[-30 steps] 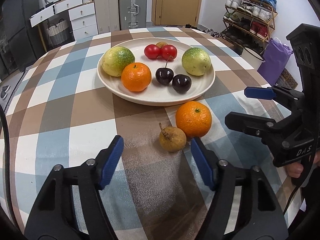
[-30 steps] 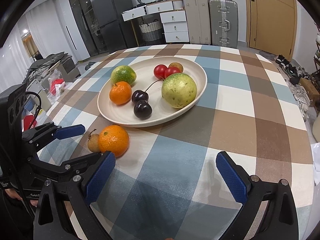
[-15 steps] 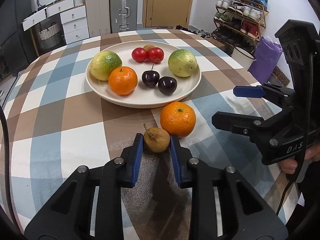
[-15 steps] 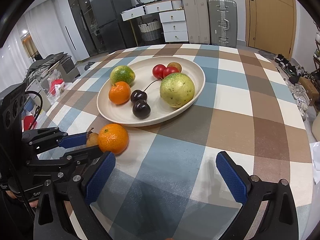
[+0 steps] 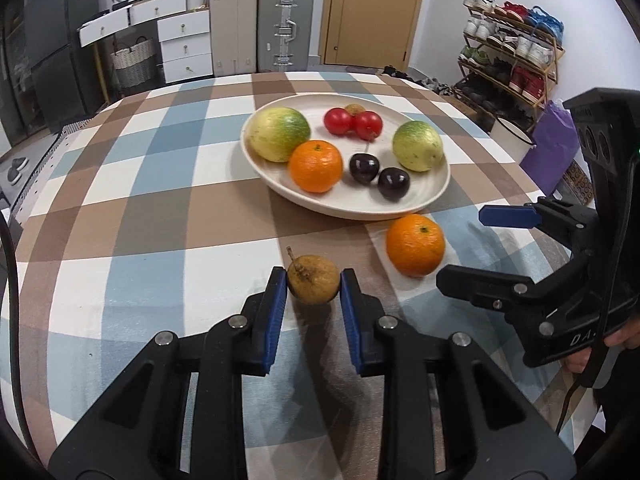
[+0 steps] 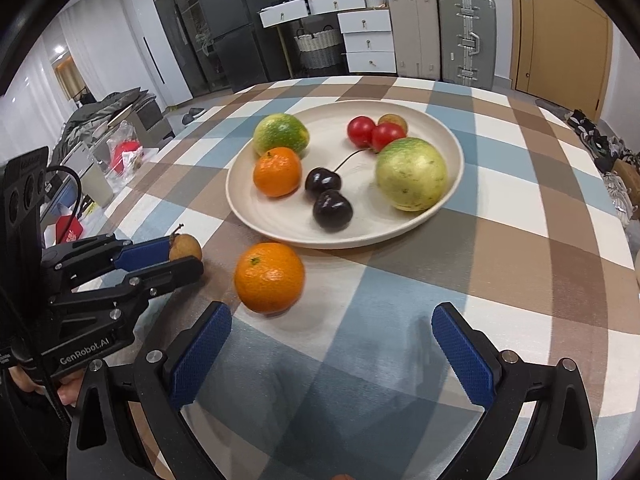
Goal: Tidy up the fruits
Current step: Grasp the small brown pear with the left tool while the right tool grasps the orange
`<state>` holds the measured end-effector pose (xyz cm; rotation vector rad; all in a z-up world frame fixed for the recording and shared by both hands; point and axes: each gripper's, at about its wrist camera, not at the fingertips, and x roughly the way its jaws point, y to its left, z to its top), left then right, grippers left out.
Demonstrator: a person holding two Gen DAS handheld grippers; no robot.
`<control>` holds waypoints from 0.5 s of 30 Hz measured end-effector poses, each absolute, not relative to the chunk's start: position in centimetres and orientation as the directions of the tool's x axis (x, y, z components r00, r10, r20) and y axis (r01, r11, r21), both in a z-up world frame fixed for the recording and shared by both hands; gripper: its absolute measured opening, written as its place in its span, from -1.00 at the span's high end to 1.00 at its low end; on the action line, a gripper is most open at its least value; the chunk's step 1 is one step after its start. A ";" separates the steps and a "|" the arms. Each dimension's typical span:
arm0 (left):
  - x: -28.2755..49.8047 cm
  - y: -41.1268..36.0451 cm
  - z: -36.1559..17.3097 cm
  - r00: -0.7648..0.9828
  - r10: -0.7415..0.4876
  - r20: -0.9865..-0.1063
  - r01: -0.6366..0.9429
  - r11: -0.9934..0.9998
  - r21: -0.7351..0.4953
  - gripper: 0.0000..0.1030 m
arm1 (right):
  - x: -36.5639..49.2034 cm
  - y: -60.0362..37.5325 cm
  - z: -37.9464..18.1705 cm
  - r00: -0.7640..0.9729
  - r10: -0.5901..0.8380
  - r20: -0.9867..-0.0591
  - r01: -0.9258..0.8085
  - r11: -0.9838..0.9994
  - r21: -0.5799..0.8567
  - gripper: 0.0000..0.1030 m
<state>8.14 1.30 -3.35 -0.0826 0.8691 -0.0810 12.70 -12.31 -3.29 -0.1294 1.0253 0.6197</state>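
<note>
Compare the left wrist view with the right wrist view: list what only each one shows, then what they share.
Only the left wrist view: the shoe rack and purple bag; both pads of the left gripper pressing the small brown fruit.

Only the right wrist view: the right gripper head-on, jaws wide, nothing between them; floor clutter.

Both: the plate of fruit, the loose orange, suitcases.

Checked table (image 5: pixel 132 216): plate (image 5: pixel 438 184), orange (image 5: pixel 415 245)

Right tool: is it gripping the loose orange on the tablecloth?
No. The right tool is wide open, and the orange sits on the tablecloth ahead of its fingers, untouched.
</note>
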 end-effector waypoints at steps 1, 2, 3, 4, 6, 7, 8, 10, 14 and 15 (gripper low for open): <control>8.1 1.5 -3.3 0.643 -0.101 -0.759 0.031 0.994 -0.107 0.53 | 12.7 -12.0 -3.3 0.363 0.423 -0.831 -0.543 0.820 0.180 -0.99; 8.1 1.8 -3.3 0.644 -0.098 -0.759 0.024 0.994 -0.108 0.53 | 12.7 -11.7 -3.4 0.361 0.423 -0.831 -0.546 0.819 0.179 -0.99; 8.0 2.2 -3.4 0.644 -0.095 -0.759 0.017 0.994 -0.110 0.53 | 12.7 -11.4 -3.4 0.360 0.423 -0.832 -0.549 0.817 0.178 -0.99; 8.0 2.3 -3.4 0.645 -0.090 -0.759 0.011 0.994 -0.109 0.53 | 12.7 -11.1 -3.5 0.357 0.424 -0.832 -0.553 0.814 0.177 -0.99; 8.0 2.7 -3.4 0.645 -0.073 -0.761 -0.004 0.995 -0.098 0.53 | 12.7 -10.6 -3.5 0.353 0.428 -0.832 -0.562 0.808 0.177 -0.98; 8.0 2.8 -3.4 0.646 -0.070 -0.761 -0.007 0.995 -0.098 0.53 | 12.7 -10.4 -3.5 0.352 0.431 -0.831 -0.568 0.804 0.176 -0.98; 8.0 2.9 -3.4 0.646 -0.071 -0.760 -0.009 0.995 -0.100 0.53 | 12.7 -10.2 -3.5 0.352 0.430 -0.832 -0.571 0.802 0.173 -0.97; 8.0 3.0 -3.5 0.646 -0.069 -0.760 -0.013 0.995 -0.102 0.53 | 12.6 -9.7 -3.6 0.349 0.429 -0.833 -0.580 0.797 0.168 -0.97; 8.0 3.2 -3.6 0.645 -0.064 -0.761 -0.020 0.995 -0.101 0.53 | 12.6 -9.1 -3.7 0.345 0.430 -0.835 -0.591 0.790 0.163 -0.91; 8.0 3.3 -3.7 0.645 -0.063 -0.762 -0.022 0.995 -0.100 0.53 | 12.6 -9.0 -3.8 0.343 0.429 -0.836 -0.593 0.789 0.161 -0.85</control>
